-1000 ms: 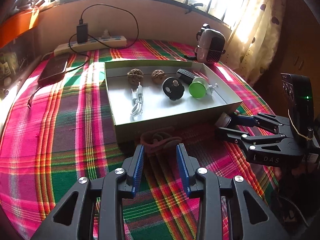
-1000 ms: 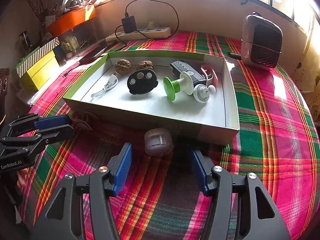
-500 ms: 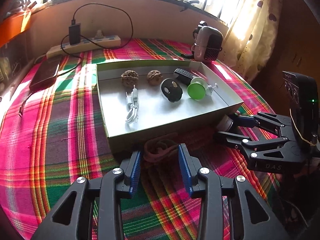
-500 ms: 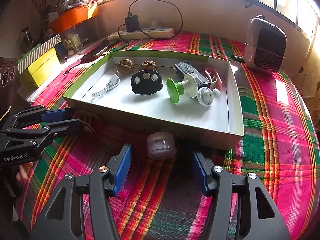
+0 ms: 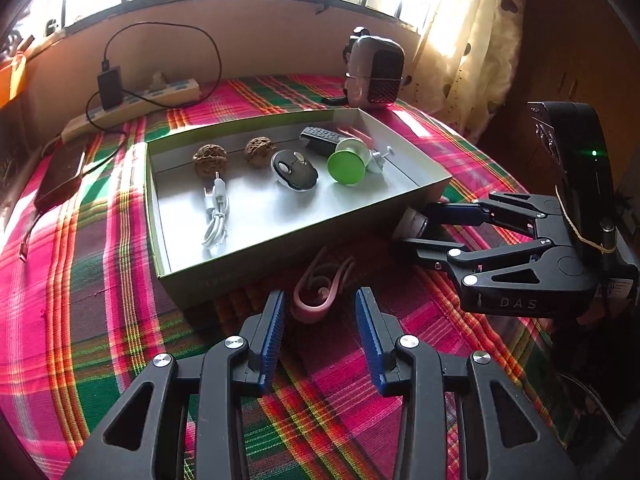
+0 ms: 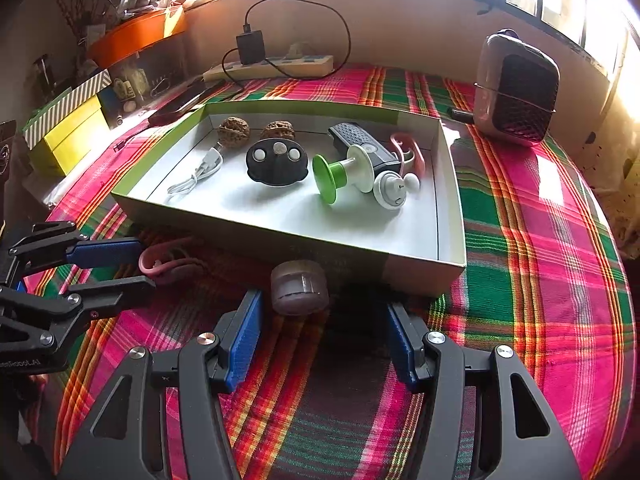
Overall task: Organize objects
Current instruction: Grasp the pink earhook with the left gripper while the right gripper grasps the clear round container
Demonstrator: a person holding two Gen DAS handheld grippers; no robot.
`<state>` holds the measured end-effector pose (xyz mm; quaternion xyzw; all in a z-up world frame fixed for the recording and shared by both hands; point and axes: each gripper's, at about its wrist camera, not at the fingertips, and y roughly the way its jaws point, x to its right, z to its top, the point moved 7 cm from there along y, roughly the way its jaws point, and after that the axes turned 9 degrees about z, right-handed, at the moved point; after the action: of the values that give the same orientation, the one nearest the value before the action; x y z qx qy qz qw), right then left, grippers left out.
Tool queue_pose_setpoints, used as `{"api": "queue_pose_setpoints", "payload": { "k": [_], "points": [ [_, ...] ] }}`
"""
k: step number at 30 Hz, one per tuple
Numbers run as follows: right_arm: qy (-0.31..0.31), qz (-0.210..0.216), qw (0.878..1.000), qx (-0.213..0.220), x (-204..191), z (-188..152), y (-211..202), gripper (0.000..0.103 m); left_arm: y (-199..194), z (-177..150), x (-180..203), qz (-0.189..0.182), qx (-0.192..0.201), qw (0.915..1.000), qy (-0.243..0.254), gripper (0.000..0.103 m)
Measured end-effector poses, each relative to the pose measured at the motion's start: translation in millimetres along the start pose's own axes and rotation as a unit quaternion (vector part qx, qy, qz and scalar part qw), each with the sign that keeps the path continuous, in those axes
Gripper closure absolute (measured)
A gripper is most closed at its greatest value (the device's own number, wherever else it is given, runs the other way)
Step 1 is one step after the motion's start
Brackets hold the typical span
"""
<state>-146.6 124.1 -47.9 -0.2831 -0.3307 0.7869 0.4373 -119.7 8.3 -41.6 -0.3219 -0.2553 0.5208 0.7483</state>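
A: Our left gripper (image 5: pixel 320 332) has spread a little wider than a second ago, and the pink loop (image 5: pixel 320 288) now sits just ahead of its open tips, nothing touching it.

B: So we've made room to close on it. It lies on the cloth, right against the near wall of the box (image 5: pixel 248 276).

A: And our right gripper (image 6: pixel 320 340)? Open the same as before, with the small jar (image 6: pixel 299 288) just past the tips, untouched, also outside the box (both are yet to go in, we'd judge).

B: Inside already: two walnuts, a white cable (image 5: pixel 216 216), a black case, a green-and-white piece.

A: All this lies on a pink, green and red plaid cloth (image 6: pixel 540 240). Behind it are a power strip (image 6: pixel 272 66) under a barred window, a small heater (image 6: pixel 516 92) and a curtain.
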Motion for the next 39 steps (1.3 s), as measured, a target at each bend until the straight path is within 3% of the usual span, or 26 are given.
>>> {"api": "queue_pose_setpoints", "payload": {
  "k": [13,24,30,32,39],
  "points": [
    [-0.014,-0.012,1.000,-0.004,-1.5,0.8,2.1,0.045,14.3,9.9,9.4,0.015,-0.010,0.9994,0.028,0.069],
    [-0.017,-0.013,1.000,-0.005,-0.7,1.5,2.5,0.045,21.2,10.0,10.6,0.020,-0.021,0.9995,0.015,0.069],
    [-0.013,-0.016,1.000,-0.004,-0.5,1.6,2.1,0.045,21.2,8.5,10.9,0.035,-0.019,0.9991,0.017,0.075],
    [-0.012,-0.016,1.000,-0.004,-0.1,2.0,2.0,0.045,21.0,7.9,10.3,0.037,-0.019,0.9991,0.011,0.081],
    [-0.011,-0.016,1.000,-0.002,-1.4,1.5,1.4,0.048,19.7,6.6,8.7,0.037,-0.019,0.9991,0.005,0.081]
  ]
}}
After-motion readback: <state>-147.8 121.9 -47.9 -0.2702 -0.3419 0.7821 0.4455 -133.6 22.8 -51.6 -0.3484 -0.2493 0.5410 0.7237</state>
